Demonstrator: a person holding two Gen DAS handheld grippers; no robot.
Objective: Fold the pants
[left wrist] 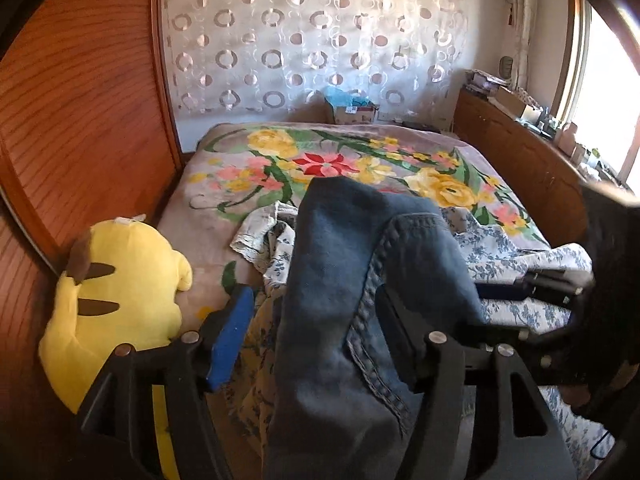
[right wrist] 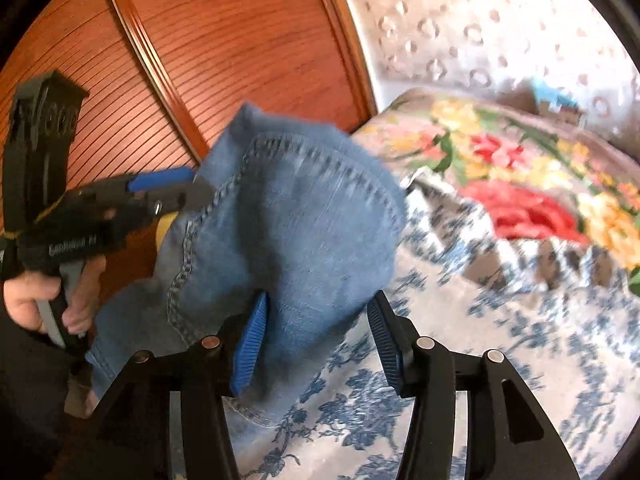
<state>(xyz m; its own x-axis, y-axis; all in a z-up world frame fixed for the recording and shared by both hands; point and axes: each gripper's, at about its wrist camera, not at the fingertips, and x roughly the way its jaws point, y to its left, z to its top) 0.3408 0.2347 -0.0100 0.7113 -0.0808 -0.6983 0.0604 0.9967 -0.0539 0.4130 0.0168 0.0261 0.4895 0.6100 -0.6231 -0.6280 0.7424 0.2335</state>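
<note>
The blue denim pants (left wrist: 344, 280) hang bunched between the wide-apart fingers of my left gripper (left wrist: 316, 320), above the bed. In the right wrist view the same pants (right wrist: 288, 232) drape between the parted blue pads of my right gripper (right wrist: 316, 328). Neither pair of jaws pinches the cloth. The left gripper (right wrist: 172, 192) also shows there at the left, held by a hand, its tips against the pants' stitched seam. The right gripper appears at the right edge of the left wrist view, dark and blurred.
A floral blanket (left wrist: 320, 160) covers the bed. A blue-and-white floral cloth (right wrist: 480, 340) lies crumpled under the pants. A yellow plush toy (left wrist: 120, 292) sits at the bed's left edge beside a wooden wardrobe (left wrist: 80, 120). A wooden headboard shelf (left wrist: 520, 148) with clutter runs along the right.
</note>
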